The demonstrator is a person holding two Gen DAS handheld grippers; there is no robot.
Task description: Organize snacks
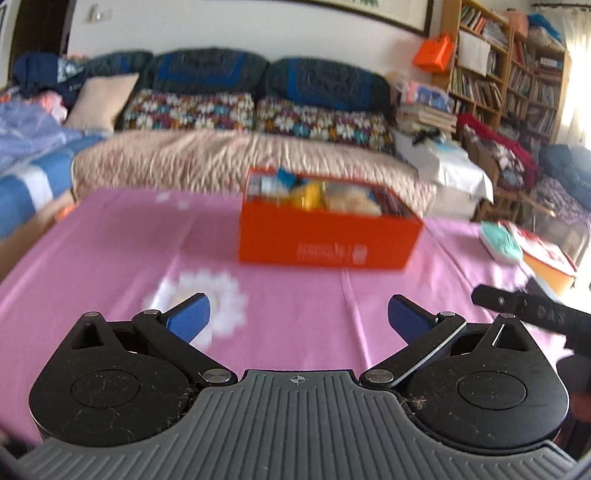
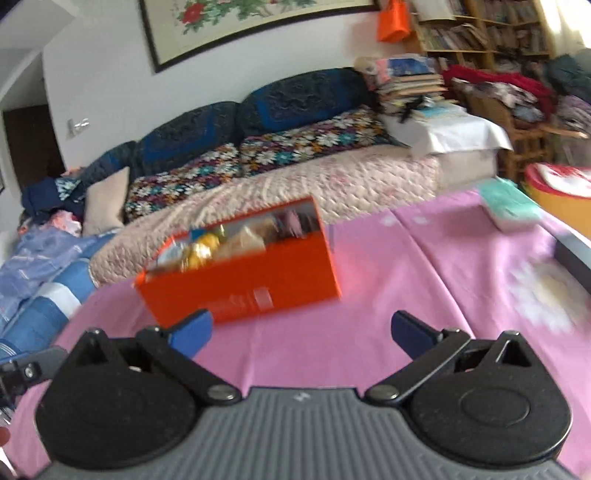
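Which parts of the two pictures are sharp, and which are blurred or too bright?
Left wrist view: left gripper sharp, orange box smeared, window side at the right overexposed. Right wrist view: right gripper sharp, orange box and pink cloth motion-blurred, fisheye bending the wall painting.

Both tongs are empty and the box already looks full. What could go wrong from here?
1. The orange box is packed with snacks up to its rim, so pushing another in may spill some onto the pink cloth.
2. Both views are motion-blurred, so a fast approach may misjudge the box wall.
3. The left tongs and right tongs are open and close together; they may collide if both reach in.
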